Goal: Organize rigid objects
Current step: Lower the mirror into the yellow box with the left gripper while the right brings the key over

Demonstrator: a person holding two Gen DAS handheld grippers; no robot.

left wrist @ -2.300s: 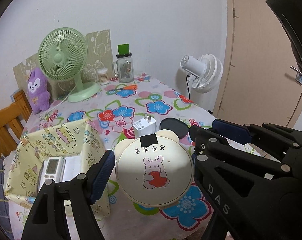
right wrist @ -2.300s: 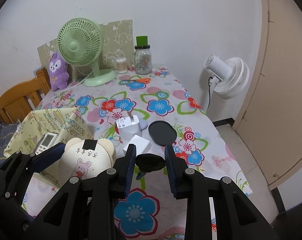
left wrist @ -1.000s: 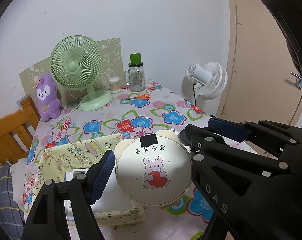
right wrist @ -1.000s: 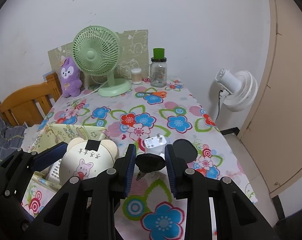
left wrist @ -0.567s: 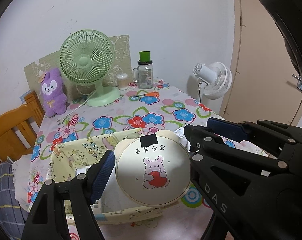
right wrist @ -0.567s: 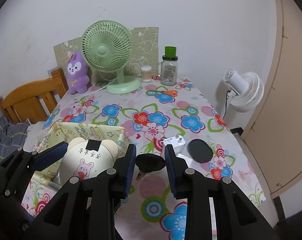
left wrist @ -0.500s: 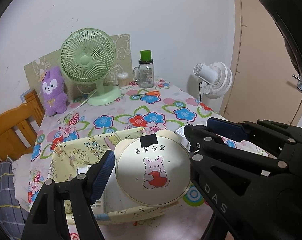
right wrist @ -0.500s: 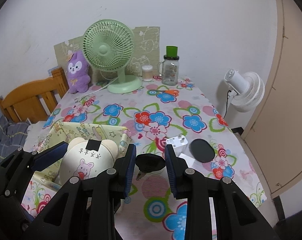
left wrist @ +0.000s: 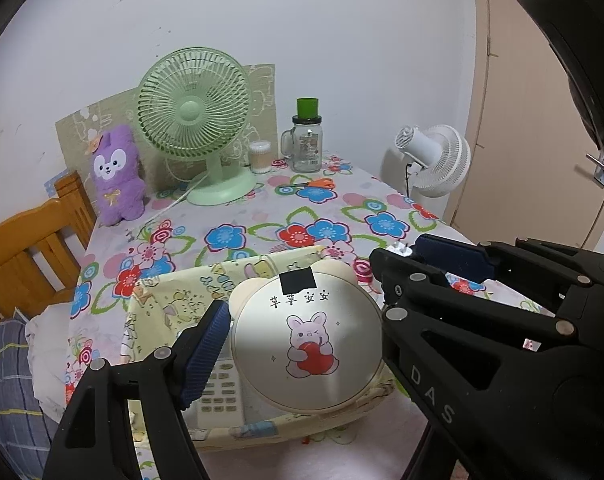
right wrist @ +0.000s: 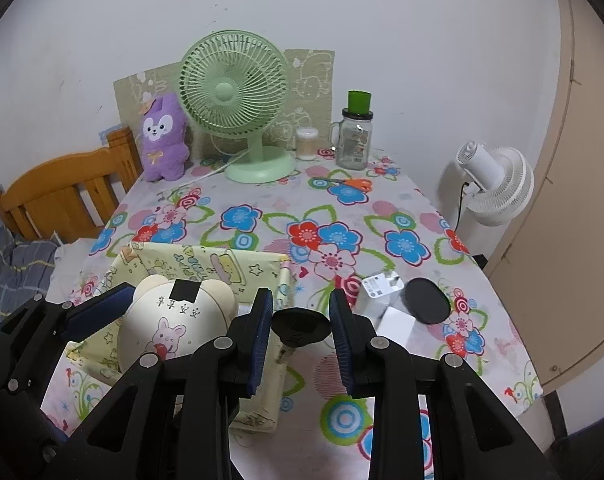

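Left wrist view: the left gripper [left wrist: 302, 328] clamps the round cream bear-eared mirror [left wrist: 307, 340] by its edges, hanging over the yellow fabric basket [left wrist: 174, 300], where a white remote [left wrist: 222, 388] already lies. Dropped from here, the mirror could strike the remote or catch the soft rim and tip out. To its right, the right gripper [right wrist: 301, 330] is closed on a black-headed key [right wrist: 300, 326] near the basket's right wall — the crowded claws could knock each other. Further right on the floral tablecloth [right wrist: 342, 208] wait a white charger [right wrist: 378, 290] and a black oval pad [right wrist: 428, 300]; nothing blocks them.
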